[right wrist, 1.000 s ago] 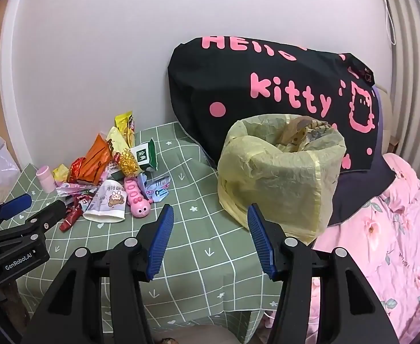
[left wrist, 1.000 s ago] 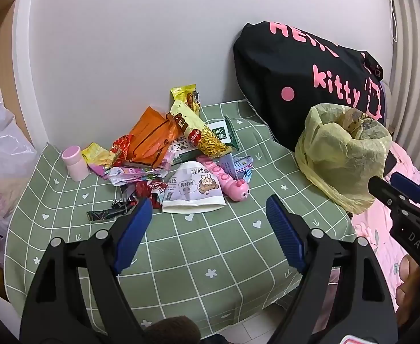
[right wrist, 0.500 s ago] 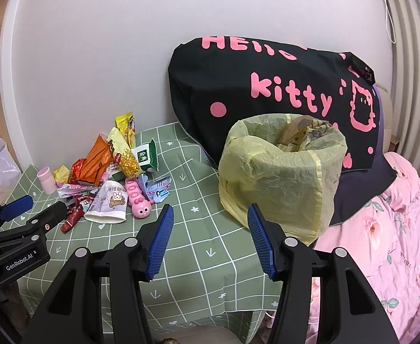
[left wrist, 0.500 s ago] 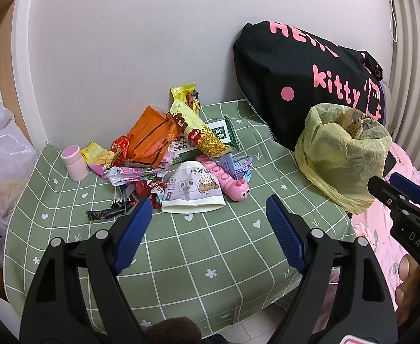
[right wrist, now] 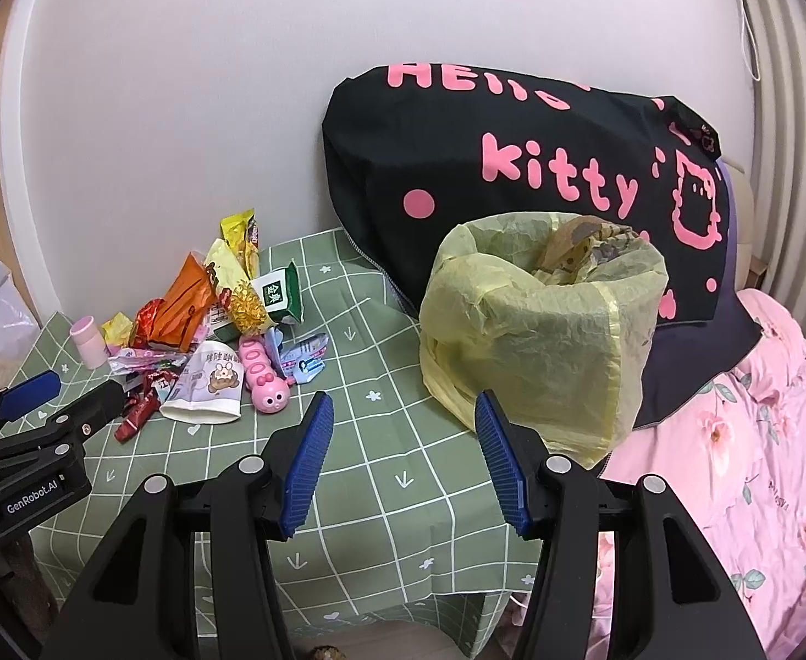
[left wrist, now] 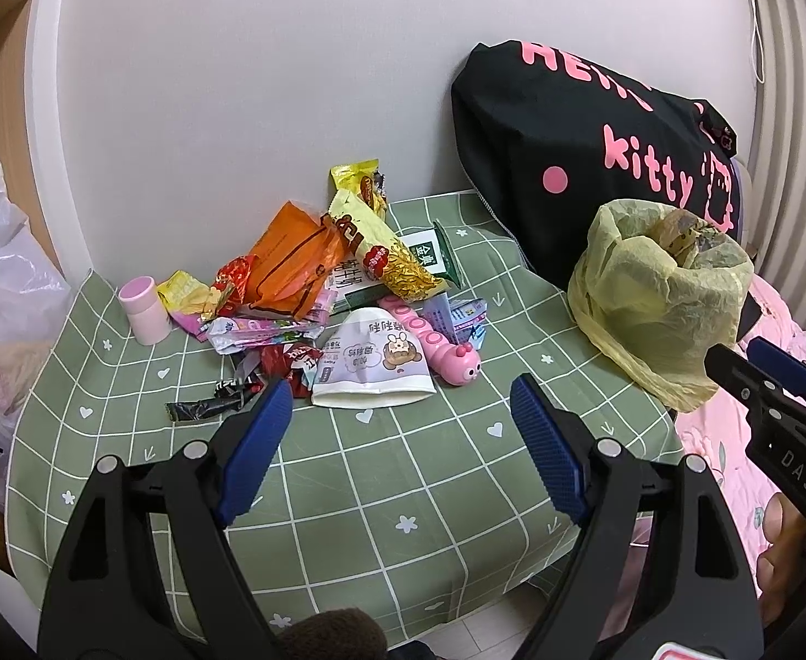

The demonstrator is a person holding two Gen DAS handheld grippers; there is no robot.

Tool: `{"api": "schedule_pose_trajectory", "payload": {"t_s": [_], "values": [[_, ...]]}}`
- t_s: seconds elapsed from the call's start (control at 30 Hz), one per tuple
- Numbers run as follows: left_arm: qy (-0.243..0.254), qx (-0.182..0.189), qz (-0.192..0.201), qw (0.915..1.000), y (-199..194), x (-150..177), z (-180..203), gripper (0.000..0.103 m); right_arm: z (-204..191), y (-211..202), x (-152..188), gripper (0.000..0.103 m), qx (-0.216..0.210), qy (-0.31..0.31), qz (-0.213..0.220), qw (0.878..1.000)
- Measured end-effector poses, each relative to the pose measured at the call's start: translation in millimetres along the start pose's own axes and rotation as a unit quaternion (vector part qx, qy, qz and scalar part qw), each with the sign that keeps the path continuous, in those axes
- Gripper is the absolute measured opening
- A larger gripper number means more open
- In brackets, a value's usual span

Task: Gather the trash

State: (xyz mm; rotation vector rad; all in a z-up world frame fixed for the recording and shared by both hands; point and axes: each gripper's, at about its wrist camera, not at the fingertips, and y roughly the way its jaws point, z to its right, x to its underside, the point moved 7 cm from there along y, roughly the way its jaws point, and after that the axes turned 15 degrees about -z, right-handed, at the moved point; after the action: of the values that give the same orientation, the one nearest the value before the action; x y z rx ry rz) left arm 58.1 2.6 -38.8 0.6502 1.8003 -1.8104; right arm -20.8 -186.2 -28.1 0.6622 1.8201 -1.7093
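Well, nothing much has shifted over the last second: both grippers hang where they were in front of the worktop (left wrist: pixel 381 495), so collecting has not begun.

Far left, a white plastic bag (left wrist: pixel 1 253) bulges beside the worktop, its contents too blurred to tell. Next comes a small pink cup (left wrist: pixel 142 308), upright, mouth down by the look of it. Just beside it the trash pile (left wrist: pixel 315 297) sprawls toward the wall: an orange wrapper (left wrist: pixel 293 264), a yellow snack packet (left wrist: pixel 386 253), a green-and-white carton (left wrist: pixel 433 256), then a white pouch (left wrist: pixel 373 368) with a cartoon bear and a pink caterpillar toy (left wrist: pixel 436 344) at the near edge (trash or not, hard to say).

Left gripper (left wrist: pixel 400 445): jaws spread wide, nothing between them, well short of the pile and aimed at the white pouch. That pouch looks the likeliest first pick.

On to the right: the yellow trash bag (right wrist: pixel 540 330) stands open near the worktop's right edge, already part full, with crumpled brownish scraps showing at the rim. Behind it leans a black Hello Kitty bag (right wrist: pixel 513 154), shut. Right gripper (right wrist: pixel 400 440): jaws spread, empty, just in front of the yellow bag. A pink floral bedspread (right wrist: pixel 733 440) fills the far right.
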Motion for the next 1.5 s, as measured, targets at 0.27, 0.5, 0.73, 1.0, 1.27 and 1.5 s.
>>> {"api": "schedule_pose_trajectory", "payload": {"t_s": [0.27, 0.5, 0.73, 1.0, 1.27, 1.5], "values": [[-0.002, 0.0, -0.001, 1.0, 1.3, 0.6, -1.7, 0.078, -2.1, 1.8, -0.2, 0.051, 0.0, 0.0, -0.001, 1.0], [-0.003, 0.001, -0.001, 1.0, 1.7, 0.3, -3.2, 0.078, -1.1, 1.5, -0.5, 0.051, 0.0, 0.001, 0.0, 1.0], [-0.004, 0.002, -0.003, 1.0, 2.8, -0.7, -4.8, 0.077, -0.2, 4.2, -0.2, 0.051, 0.002, 0.004, -0.001, 1.0], [-0.004, 0.002, -0.003, 1.0, 3.6, -1.1, -5.9, 0.078, 1.0, 3.4, -0.6, 0.051, 0.001, 0.006, 0.001, 1.0], [-0.008, 0.001, -0.003, 1.0, 5.1, -2.1, -9.8, 0.078, 0.8, 4.1, -0.5, 0.051, -0.001, 0.005, 0.0, 1.0], [-0.019, -0.002, -0.006, 0.9998, 9.7, -1.6, -17.5, 0.078, -4.0, 11.9, -3.9, 0.051, -0.004, 0.003, -0.005, 1.0]]}}
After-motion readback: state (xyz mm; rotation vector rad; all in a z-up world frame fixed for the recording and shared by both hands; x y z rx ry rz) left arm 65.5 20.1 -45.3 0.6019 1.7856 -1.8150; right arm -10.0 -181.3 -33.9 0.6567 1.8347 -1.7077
